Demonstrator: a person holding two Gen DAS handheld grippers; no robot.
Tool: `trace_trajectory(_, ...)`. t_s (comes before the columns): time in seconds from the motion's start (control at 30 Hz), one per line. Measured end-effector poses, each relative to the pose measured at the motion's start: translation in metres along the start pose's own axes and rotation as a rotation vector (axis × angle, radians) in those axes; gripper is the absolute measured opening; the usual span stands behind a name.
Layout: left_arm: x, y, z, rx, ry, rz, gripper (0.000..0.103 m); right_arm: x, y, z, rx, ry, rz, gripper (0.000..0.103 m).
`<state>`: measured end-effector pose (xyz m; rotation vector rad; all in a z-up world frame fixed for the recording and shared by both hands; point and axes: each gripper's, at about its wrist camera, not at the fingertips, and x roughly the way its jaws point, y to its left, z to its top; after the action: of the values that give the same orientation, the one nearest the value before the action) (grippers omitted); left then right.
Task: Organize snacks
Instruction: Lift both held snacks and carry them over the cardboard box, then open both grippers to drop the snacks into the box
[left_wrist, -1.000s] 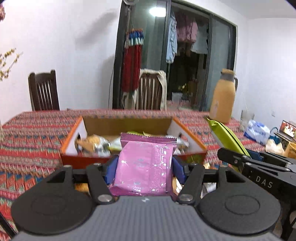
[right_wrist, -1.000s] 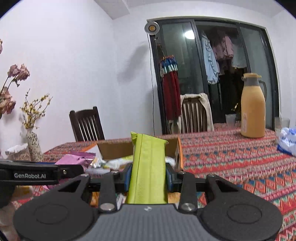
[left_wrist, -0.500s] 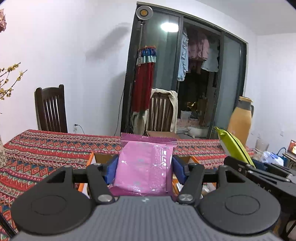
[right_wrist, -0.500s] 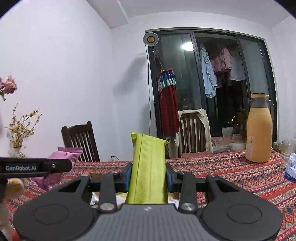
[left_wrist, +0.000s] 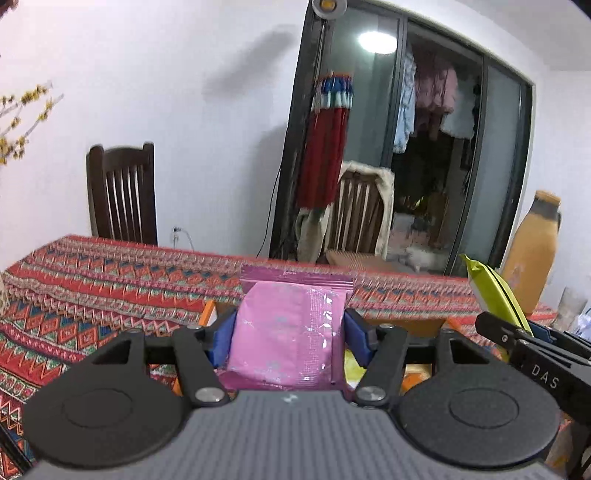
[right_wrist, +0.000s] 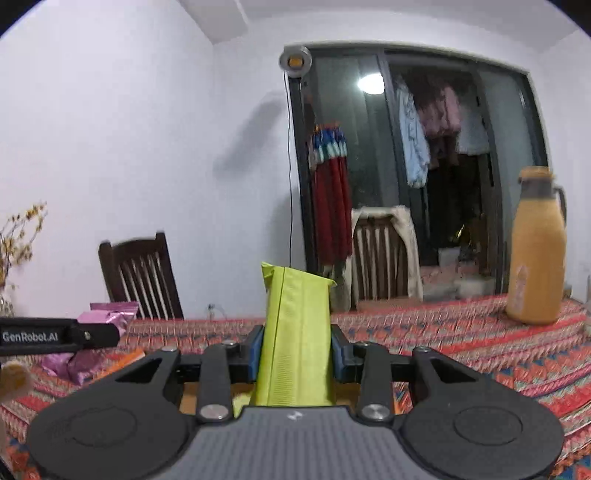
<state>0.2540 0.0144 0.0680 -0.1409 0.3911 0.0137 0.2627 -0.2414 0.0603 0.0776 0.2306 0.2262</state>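
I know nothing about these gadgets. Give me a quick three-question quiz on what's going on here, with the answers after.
1. Which colour is the snack packet in the left tongs?
A. blue
B. pink
C. white
2. True or false: the right tongs are empty.
3. Fill in: the orange jug stands on the patterned ______.

Key:
1. B: the left tongs are shut on the pink packet.
2. False: they are shut on the green packet.
3. tablecloth.
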Motion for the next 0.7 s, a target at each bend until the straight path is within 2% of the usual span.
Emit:
trace_trajectory(0.2, 0.016, 0.008, -0.012, 0.008, 0.052, 0.024, 0.063, 0.021, 0.000, -0.016, -0.008, 0.082, 0.019, 0.035)
trace_trajectory(0.4, 0.014, 0.008, -0.018, 0.000, 0.044, 0.031, 0.063, 0.017, 0.002, -0.021, -0.004, 0.091, 0.015, 0.037)
trace_trajectory(0.47, 0.011, 0.009, -0.017, -0.012, 0.032, 0.036, 0.077, 0.015, 0.001, -0.021, 0.012, 0.091, 0.017, 0.042)
trace_trajectory(0.5, 0.011, 0.010, -0.016, -0.019, 0.024, 0.043, 0.094, 0.014, -0.001, -0.020, 0.018, 0.091, 0.018, 0.048)
trace_trajectory(0.53, 0.009, 0.011, -0.016, -0.025, 0.012, 0.057, 0.103, 0.013, -0.002, -0.020, 0.027, 0.093, 0.022, 0.066)
trace_trajectory(0.57, 0.007, 0.011, -0.016, -0.029, 0.000, 0.066, 0.103, 0.012, -0.003, -0.021, 0.034, 0.091, 0.022, 0.081)
trace_trajectory(0.7, 0.007, 0.012, -0.015, -0.038, 0.007, 0.066, 0.103, 0.007, -0.003, -0.021, 0.039, 0.071, 0.009, 0.100)
